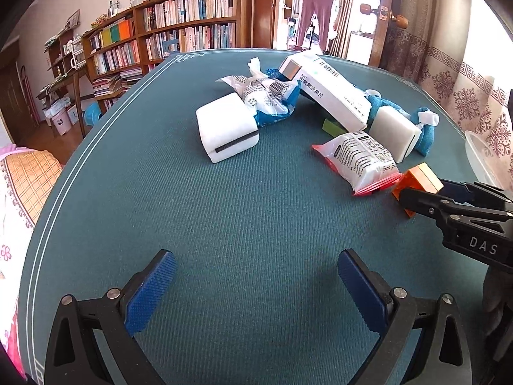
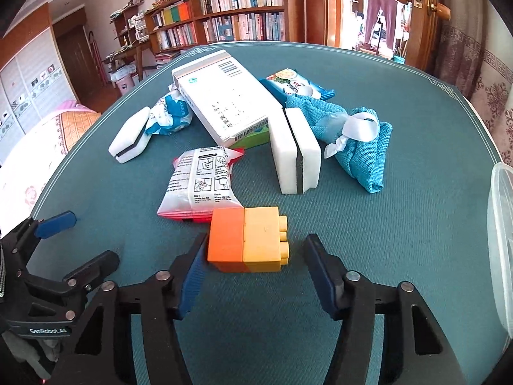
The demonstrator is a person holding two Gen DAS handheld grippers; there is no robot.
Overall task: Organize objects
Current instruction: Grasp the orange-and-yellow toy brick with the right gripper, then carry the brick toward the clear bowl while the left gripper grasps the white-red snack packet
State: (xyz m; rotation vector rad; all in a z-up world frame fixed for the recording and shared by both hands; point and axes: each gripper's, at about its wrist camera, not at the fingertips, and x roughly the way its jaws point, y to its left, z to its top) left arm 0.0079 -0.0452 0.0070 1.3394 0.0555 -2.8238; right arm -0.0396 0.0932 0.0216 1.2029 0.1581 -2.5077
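- Left wrist view: the left tool [image 1: 256, 284] hangs over bare teal counter [image 1: 224, 208], its blue pads spread wide with nothing between them.
- Farther along the counter the clutter waits: a white sponge [image 1: 226, 128], a blue-and-white packet [image 1: 267, 98] just behind it, a long white carton [image 1: 333, 91] leaning over the heap, and a red-edged pouch [image 1: 360, 160].
- At the right edge of this view the right tool [image 1: 426, 197] reaches the stacked toy bricks [image 1: 420, 178], partly covering them.
- Right wrist view: the orange-and-yellow bricks [image 2: 248, 239] lie on the counter between the right tool's [image 2: 253, 258] two pads. The left pad looks touching or nearly touching the orange side; the right pad stands clear of the studs, so nothing is pinched yet.
- A second sponge [image 2: 295, 154] and a blue cloth bundle [image 2: 356, 141] lie beyond; a clear plastic bin [image 2: 500, 240] shows at the right edge.
- Judgement: the step in hand is the grasp on the bricks. Next the pads must press evenly on both sides, then lift, likely toward the bin.
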